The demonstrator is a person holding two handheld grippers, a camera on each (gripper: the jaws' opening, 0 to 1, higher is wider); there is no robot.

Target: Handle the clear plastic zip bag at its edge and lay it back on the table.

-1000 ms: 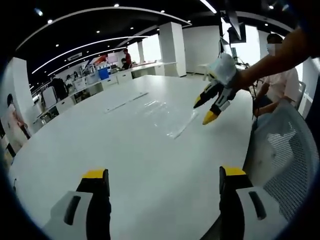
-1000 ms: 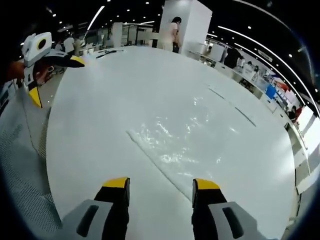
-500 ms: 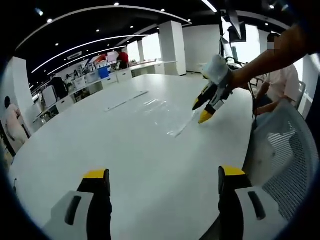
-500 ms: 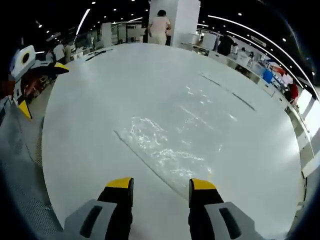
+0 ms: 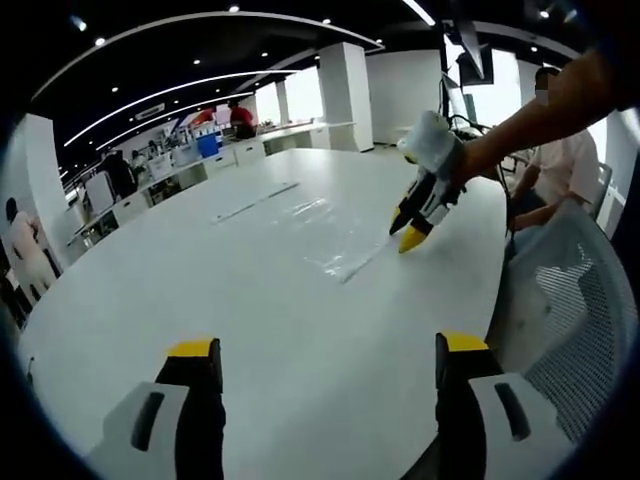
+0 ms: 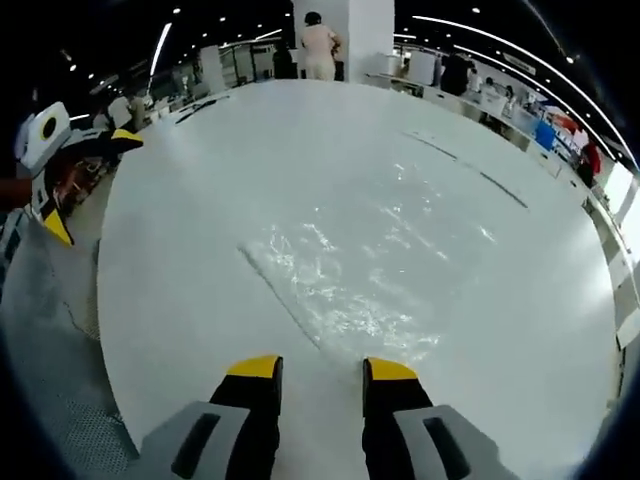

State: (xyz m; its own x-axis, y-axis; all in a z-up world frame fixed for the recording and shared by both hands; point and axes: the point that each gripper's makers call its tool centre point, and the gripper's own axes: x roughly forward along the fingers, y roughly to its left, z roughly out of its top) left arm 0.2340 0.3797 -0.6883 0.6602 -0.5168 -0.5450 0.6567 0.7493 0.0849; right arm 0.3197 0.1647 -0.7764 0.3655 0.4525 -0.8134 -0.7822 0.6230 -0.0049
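Glare off the clear plastic zip bag (image 6: 345,285) shows its crinkled surface in your right gripper view, lying flat on the large white round desk (image 6: 200,260); the left gripper view gives just a faint sheet (image 5: 335,240). Your right gripper (image 6: 316,369) has its yellow-tipped fingers a little apart at the bag's near edge, clamping nothing. Your left gripper (image 5: 320,350) holds its fingers wide apart, low over the desk (image 5: 200,290), well short of the bag.

right gripper (image 6: 318,368) lowered to zip bag (image 6: 350,290) edge, fingers (image 6: 256,368) narrowed
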